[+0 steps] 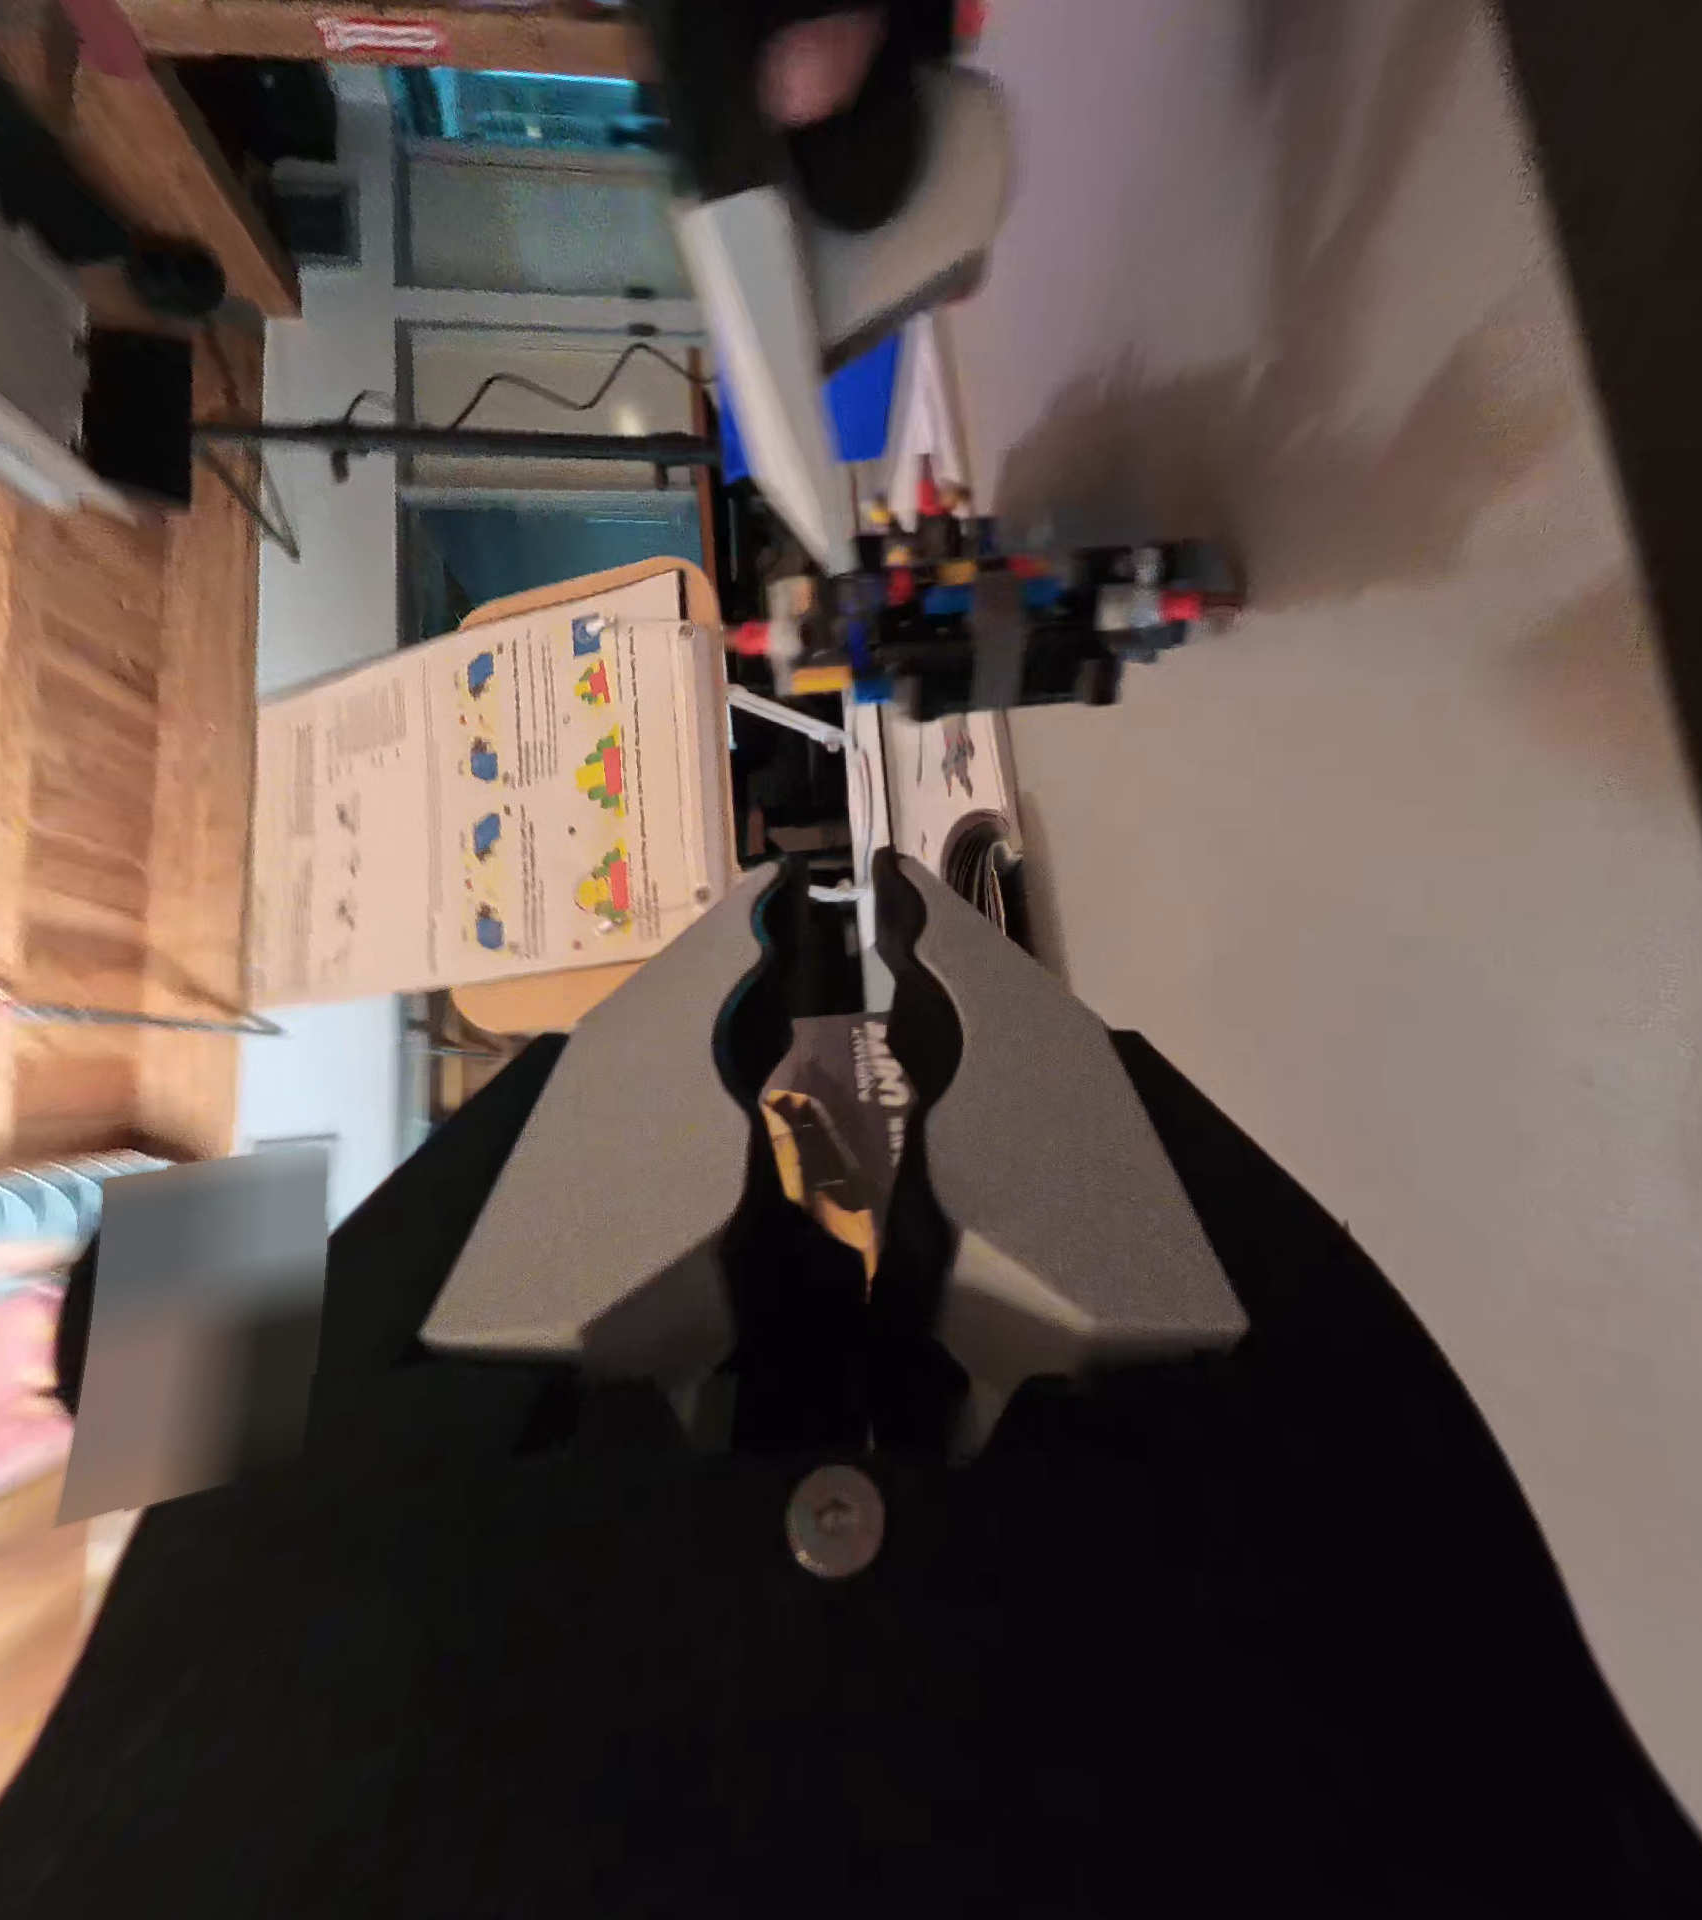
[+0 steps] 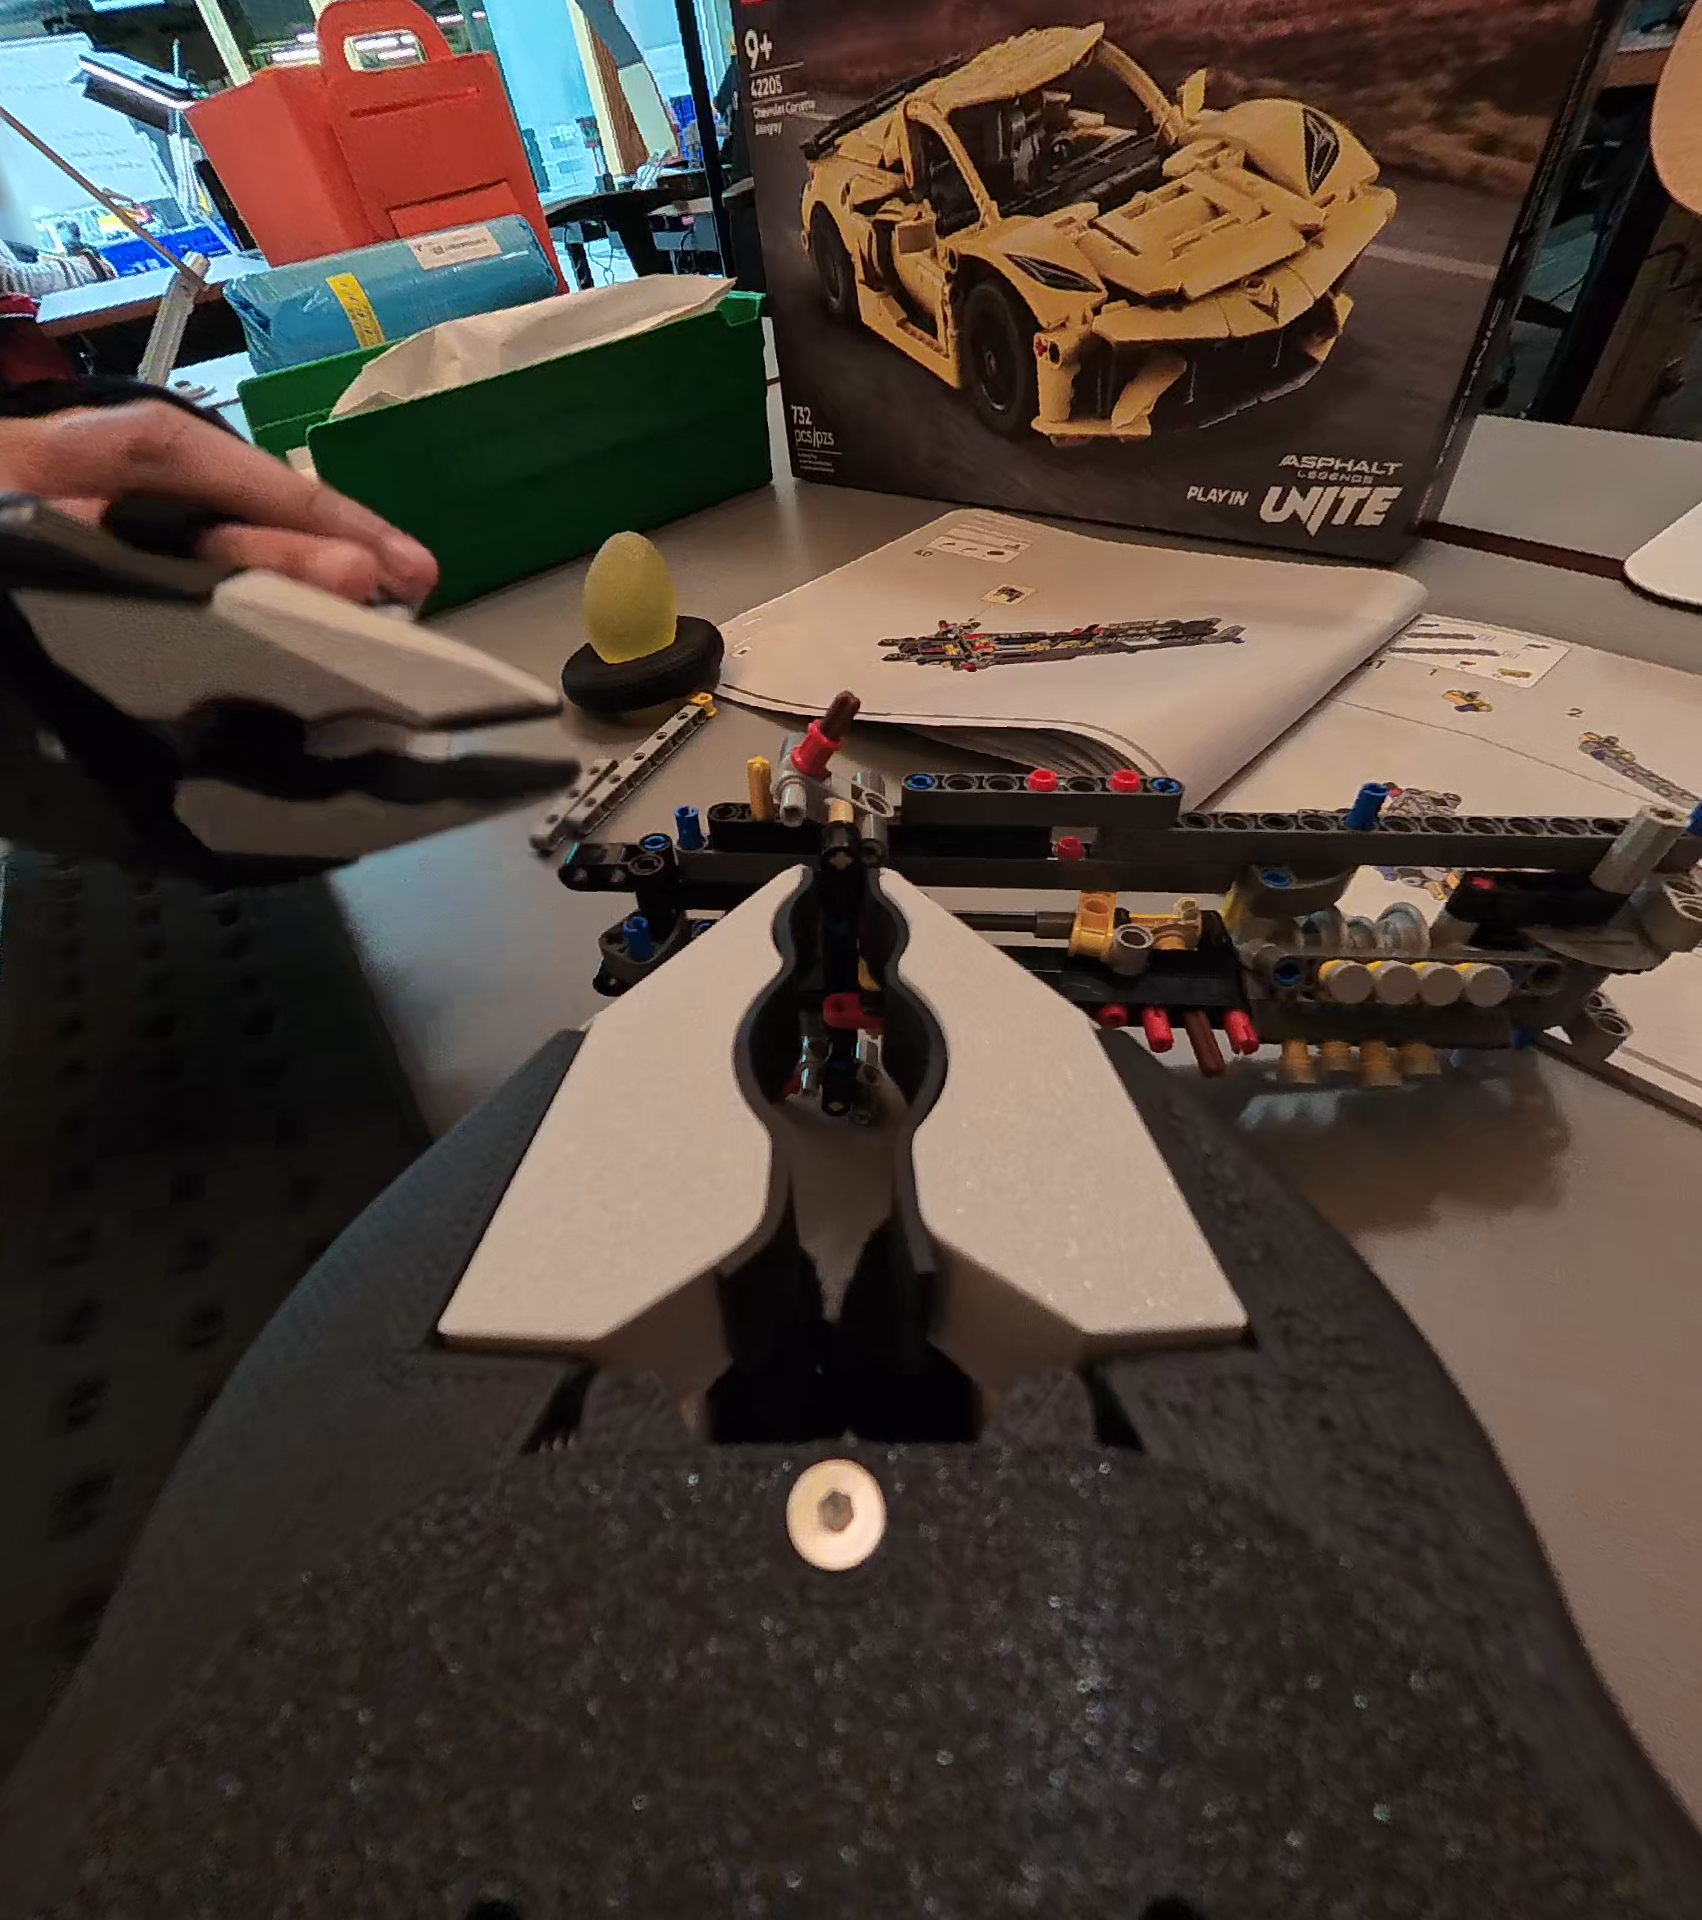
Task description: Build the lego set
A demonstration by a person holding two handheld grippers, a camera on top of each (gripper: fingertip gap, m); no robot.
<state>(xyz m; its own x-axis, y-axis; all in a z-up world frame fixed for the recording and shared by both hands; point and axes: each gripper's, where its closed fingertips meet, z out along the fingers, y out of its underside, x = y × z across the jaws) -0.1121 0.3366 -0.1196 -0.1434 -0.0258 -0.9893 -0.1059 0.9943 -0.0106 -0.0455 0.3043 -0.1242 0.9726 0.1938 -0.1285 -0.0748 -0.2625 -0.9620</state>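
Right hand-held gripper pins the chassis, left one free at 9 o'clock.

My right hand-held gripper (image 2: 839, 883) is nearly closed on a black cross-piece of the lego chassis (image 2: 1086, 894), which lies on the desk (image 2: 1449, 1299) at 12 to 3 o'clock, over the open instruction booklet (image 2: 1086, 613). My left hand-held gripper (image 2: 556, 743) hovers at 9 o'clock, fingers almost together, seemingly empty; its own view is blurred. Loose grey beam (image 2: 618, 769) lies just below its tip. Likely next: keep the right grip steady and level, pick the beam up square.
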